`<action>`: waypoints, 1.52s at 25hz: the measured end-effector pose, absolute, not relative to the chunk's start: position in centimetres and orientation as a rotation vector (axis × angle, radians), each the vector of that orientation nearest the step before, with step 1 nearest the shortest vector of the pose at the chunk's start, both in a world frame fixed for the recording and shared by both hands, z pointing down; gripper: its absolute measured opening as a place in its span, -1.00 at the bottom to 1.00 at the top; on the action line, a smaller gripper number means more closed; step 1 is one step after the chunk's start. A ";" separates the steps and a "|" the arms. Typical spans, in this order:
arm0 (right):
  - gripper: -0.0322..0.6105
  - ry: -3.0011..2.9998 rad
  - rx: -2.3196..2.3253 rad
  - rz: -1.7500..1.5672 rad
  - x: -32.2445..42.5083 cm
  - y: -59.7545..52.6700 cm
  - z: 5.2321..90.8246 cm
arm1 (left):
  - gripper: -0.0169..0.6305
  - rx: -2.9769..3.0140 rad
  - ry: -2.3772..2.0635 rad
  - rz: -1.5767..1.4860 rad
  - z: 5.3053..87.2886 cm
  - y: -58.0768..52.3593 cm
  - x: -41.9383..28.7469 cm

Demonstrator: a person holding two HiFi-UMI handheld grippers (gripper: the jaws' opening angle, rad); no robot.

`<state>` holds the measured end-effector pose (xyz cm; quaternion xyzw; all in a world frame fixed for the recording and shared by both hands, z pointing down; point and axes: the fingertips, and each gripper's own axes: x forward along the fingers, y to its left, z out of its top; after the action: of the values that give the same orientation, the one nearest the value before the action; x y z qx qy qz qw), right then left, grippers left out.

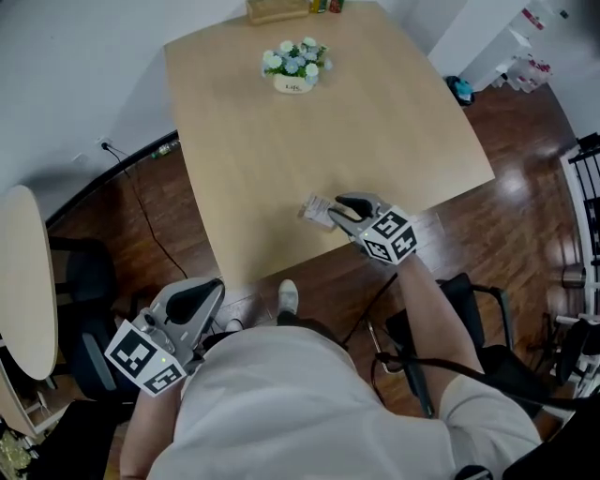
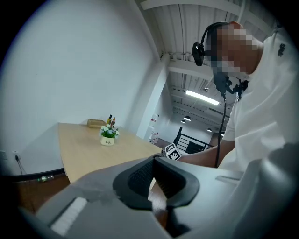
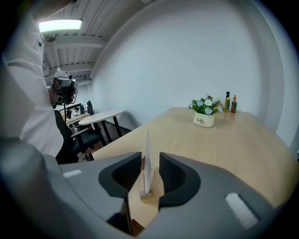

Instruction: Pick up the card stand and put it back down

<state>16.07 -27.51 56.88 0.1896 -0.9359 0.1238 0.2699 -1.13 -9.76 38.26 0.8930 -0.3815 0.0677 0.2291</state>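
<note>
The card stand [image 1: 319, 211], a thin white card upright in a small wooden base, stands near the front edge of the wooden table [image 1: 281, 159]. My right gripper [image 1: 339, 210] is level with it, and its jaws are open. In the right gripper view the card stand [image 3: 148, 144] rises between the two pads of the right gripper [image 3: 149, 159], with a narrow gap on each side. My left gripper [image 1: 202, 298] hangs low off the table by the person's body. In the left gripper view the left gripper [image 2: 153, 161] has its tips together and holds nothing.
A white pot of flowers [image 1: 294, 64] stands at the table's far end, with small bottles [image 3: 230, 102] and a wooden box [image 1: 277, 9] behind it. A round side table [image 1: 23, 281] and a dark chair [image 1: 84, 309] stand left. Another chair [image 1: 473, 309] is right, on wood floor.
</note>
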 end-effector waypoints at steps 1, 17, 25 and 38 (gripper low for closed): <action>-0.54 -2.528 0.504 0.336 16.0 -27.5 56.9 | -0.94 2.454 -1.051 0.189 38.3 -9.8 -1.1; -0.84 -2.572 0.476 0.333 15.4 -26.9 56.3 | -0.94 2.463 -1.037 0.202 38.2 -9.9 -0.7; -0.84 -2.582 0.550 0.301 16.0 -27.3 54.1 | -0.94 2.483 -1.011 0.198 38.3 -9.3 -1.2; -0.84 -2.618 0.728 0.168 15.1 -24.7 45.6 | -0.94 2.551 -0.928 0.149 37.8 -6.1 -4.5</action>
<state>15.14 -24.65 45.65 0.2615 -0.9405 0.0604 0.2082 -4.52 -6.09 37.76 0.9174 -0.3339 0.0537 0.2097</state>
